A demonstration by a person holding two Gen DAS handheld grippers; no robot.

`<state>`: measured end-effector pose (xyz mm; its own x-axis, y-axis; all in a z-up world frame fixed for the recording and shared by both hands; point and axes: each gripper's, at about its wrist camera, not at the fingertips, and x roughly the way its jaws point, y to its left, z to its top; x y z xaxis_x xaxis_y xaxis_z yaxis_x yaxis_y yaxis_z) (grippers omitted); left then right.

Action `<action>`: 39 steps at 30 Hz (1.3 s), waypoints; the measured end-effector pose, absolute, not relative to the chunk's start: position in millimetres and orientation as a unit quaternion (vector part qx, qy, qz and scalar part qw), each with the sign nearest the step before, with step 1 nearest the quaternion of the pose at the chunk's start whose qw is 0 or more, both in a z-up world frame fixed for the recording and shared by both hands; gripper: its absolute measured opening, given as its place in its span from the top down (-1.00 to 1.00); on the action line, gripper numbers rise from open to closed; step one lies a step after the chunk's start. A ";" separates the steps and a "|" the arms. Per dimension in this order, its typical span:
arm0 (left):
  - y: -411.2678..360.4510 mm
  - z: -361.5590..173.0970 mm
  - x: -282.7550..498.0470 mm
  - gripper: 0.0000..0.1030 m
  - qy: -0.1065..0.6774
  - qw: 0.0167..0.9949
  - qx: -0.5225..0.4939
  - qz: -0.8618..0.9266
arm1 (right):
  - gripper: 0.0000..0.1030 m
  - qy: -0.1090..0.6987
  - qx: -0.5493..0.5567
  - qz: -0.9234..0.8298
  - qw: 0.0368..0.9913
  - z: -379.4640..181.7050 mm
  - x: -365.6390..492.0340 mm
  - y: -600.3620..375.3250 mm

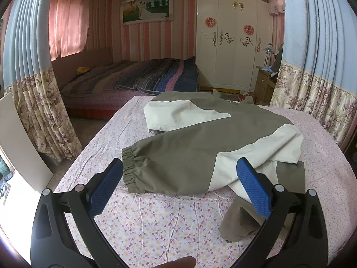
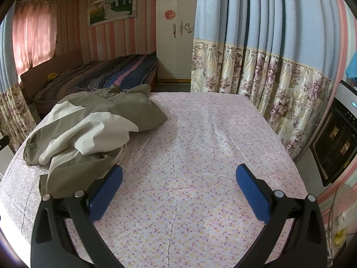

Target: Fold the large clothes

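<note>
The olive-and-cream jacket (image 1: 200, 138) lies crumpled on the floral sheet (image 1: 156, 223). Both the left gripper (image 1: 179, 167) and right gripper (image 2: 178, 174) are spread wide, holding nothing. Pinching its elastic cuff (image 1: 131, 169) alone could drag the heap sideways rather than spreading it.

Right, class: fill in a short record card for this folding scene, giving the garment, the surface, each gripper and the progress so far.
garment: olive and cream jacket, crumpled, not folded
sleeve: elastic cuff lies toward the left gripper
surface: table under a pink floral cloth
left gripper: open, empty, aimed at the sleeve
right gripper: open, empty, over bare cloth, jacket to its left
background: bed, white wardrobe, curtains
progress: nothing gripped yet
</note>
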<state>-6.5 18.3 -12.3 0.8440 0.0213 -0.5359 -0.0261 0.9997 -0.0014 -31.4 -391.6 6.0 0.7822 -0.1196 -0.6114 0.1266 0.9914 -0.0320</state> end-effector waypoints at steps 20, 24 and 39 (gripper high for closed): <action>21.8 -15.2 -6.4 -0.94 0.282 0.959 -0.004 0.013 | -0.96 0.320 0.002 -0.055 0.946 7.1 -27.6 -377.3; 25.4 -17.4 -0.5 -0.94 0.284 0.959 0.000 0.010 | -0.96 0.318 0.005 -0.056 0.946 7.4 -27.6 -372.6; 74.1 -30.7 35.6 -0.94 0.297 0.955 0.003 0.009 | -0.96 0.312 -0.014 -0.023 0.950 -10.3 36.4 -269.2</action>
